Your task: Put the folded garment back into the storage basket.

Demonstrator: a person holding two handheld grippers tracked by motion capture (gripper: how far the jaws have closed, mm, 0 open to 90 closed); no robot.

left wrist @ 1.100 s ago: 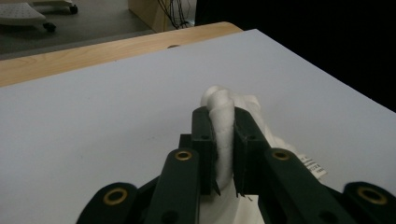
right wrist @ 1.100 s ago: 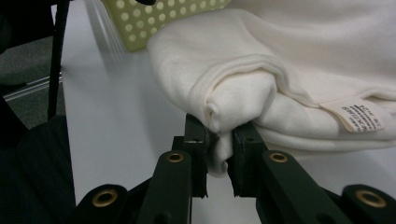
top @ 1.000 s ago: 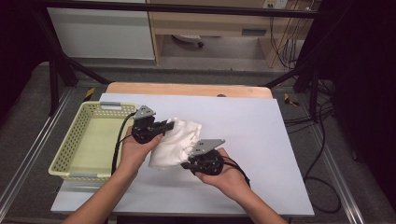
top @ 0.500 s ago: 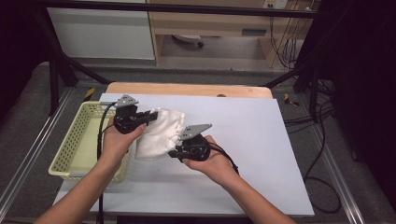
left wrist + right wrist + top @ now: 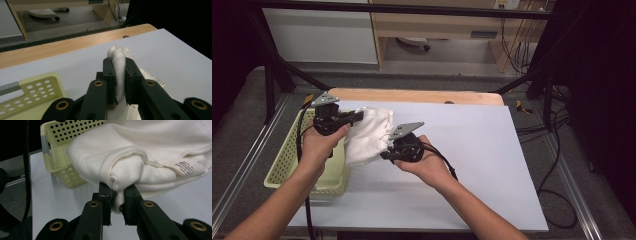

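Folded white cloth held up between both grippers, partly over the basket rim.
You've got left gripper & right gripper jaws each pinching a bunched fold; grips look thin, so cloth may slip or unfold w/ a tug. Basket wall's close; worktop to your right is open.

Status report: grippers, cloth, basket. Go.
Left gripper shut on white cloth; right gripper shut on another fold of it. Cloth lifted, hanging over yellow basket rim. Nothing blocking the basket.
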